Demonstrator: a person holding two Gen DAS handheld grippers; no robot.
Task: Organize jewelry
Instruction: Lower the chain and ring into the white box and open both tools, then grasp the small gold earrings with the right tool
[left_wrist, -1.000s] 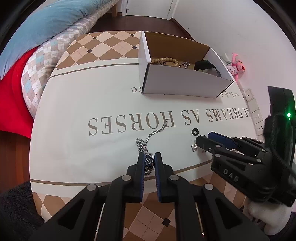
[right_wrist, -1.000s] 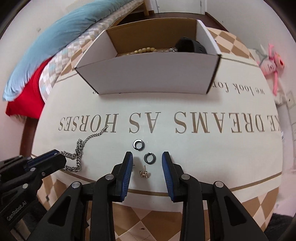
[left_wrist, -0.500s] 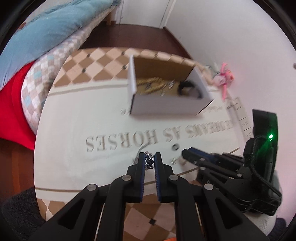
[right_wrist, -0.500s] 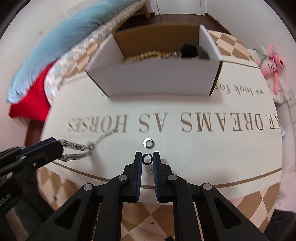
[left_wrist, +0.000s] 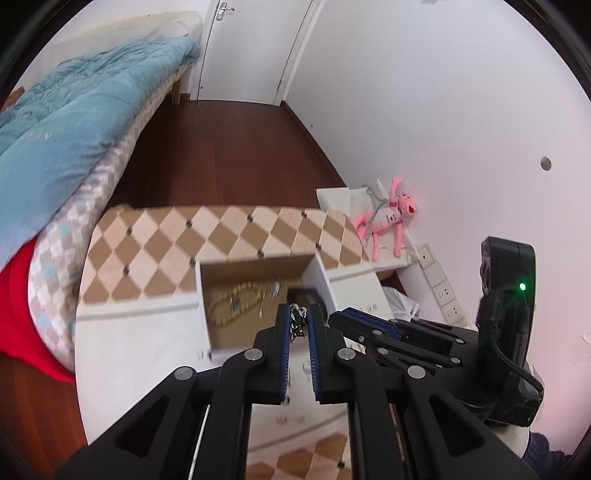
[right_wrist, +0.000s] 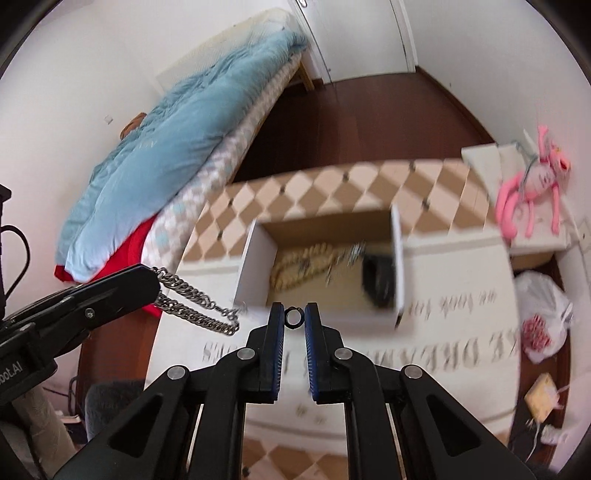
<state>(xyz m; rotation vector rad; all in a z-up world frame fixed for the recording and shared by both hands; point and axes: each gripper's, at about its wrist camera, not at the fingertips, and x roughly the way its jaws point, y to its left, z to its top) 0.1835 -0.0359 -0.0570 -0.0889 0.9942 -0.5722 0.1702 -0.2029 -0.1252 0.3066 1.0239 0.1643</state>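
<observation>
The left gripper (left_wrist: 299, 317) pinches the silver chain (right_wrist: 192, 299) between its fingertips. The right gripper (right_wrist: 294, 317) clamps a black ring (right_wrist: 294, 318) at its tips — the box (right_wrist: 255, 266) lies just beyond.

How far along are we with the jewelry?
Already in the box: a bead bracelet and a dark item. In hand: the left gripper is shut on the chain, the right gripper on the black ring, both lifted near the box. Left: dropping both in; anything more on the tablecloth isn't visible.
</observation>
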